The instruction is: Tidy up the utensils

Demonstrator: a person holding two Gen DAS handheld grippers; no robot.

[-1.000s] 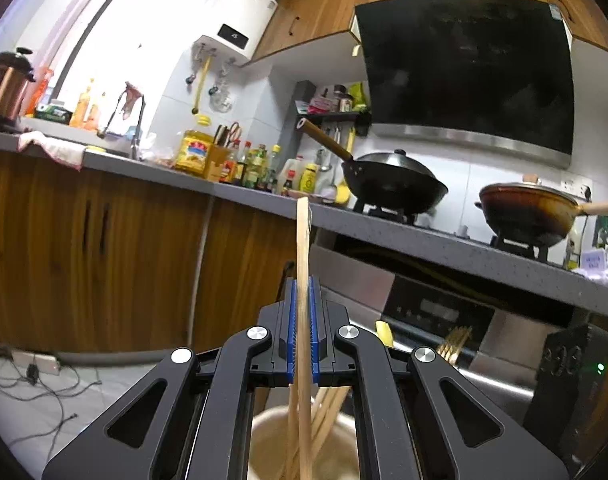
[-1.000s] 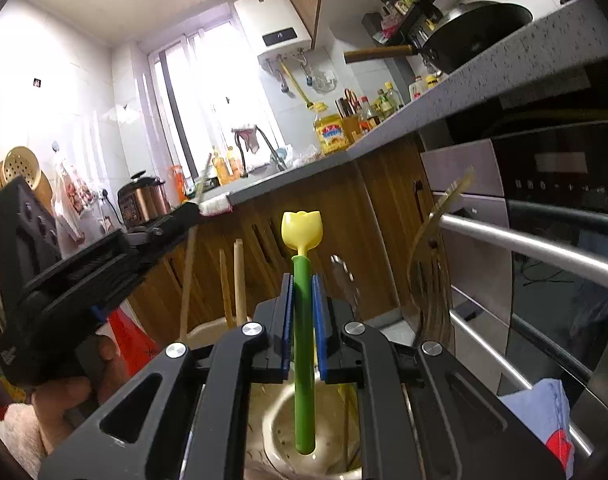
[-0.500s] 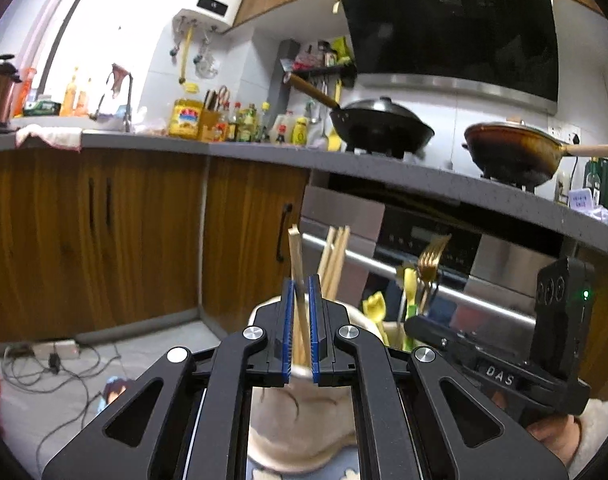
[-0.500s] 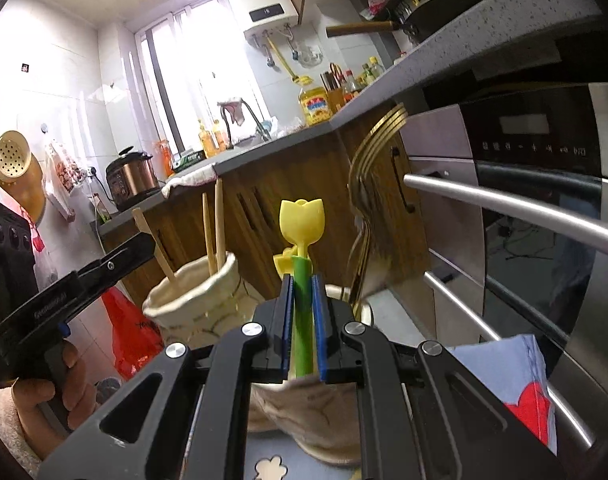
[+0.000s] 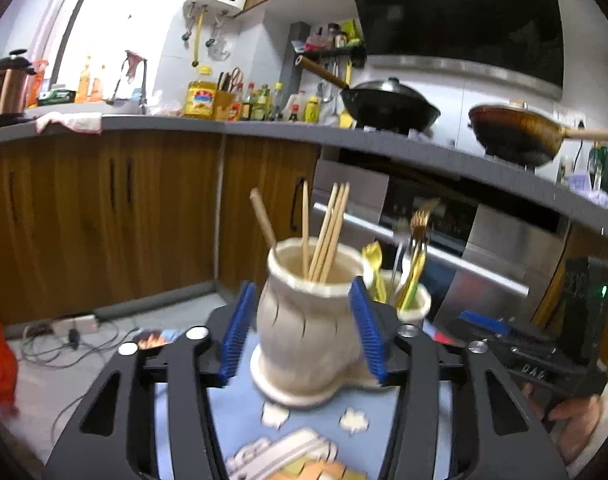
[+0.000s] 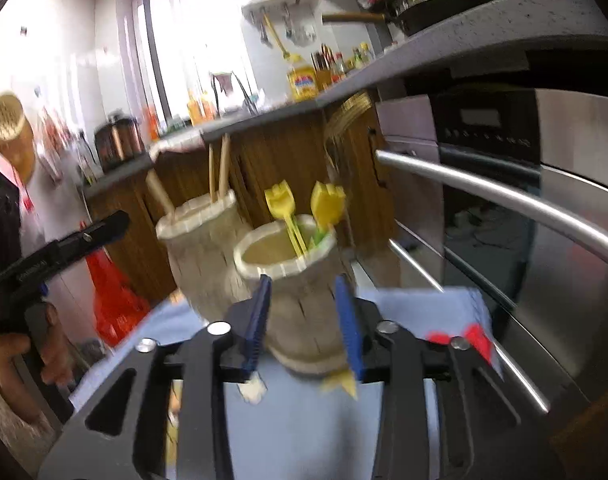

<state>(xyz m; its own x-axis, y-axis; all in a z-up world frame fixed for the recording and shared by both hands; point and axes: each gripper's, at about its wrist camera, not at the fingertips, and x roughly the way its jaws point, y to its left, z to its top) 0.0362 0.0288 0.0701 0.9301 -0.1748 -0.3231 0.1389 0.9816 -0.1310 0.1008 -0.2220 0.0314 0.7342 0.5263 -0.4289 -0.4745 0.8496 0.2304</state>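
Both claws are spread wide and hold nothing. The left claw (image 5: 302, 330) has its 2 blue ribbed pads on either side of the big cream ribbed pottery jar (image 5: 307, 320), close to it but seemingly not pressing on it. The right claw (image 6: 302, 320) sits the same way around the small cream ribbed pottery jar (image 6: 292, 280), which stands just beside the big jar.

The sorting step looks done for these pieces. The thin pale wooden chopsticks (image 5: 327, 232) stand in the big jar, leaning on its rim. The yellow tulip-shaped plastic picks with green stems (image 6: 304, 208) stand in the small jar, and gold metal forks (image 5: 417, 232) seem to be in there too, but they are blurry.

Both jars stand on a light blue mat with white cloud shapes (image 5: 244, 412). The jars look hard, smooth and shiny, with curved grooves down the sides.

The next move is likely to pull both claws straight back from the big jar and its neighbour without knocking them, then look for more loose utensils. None can be seen here.
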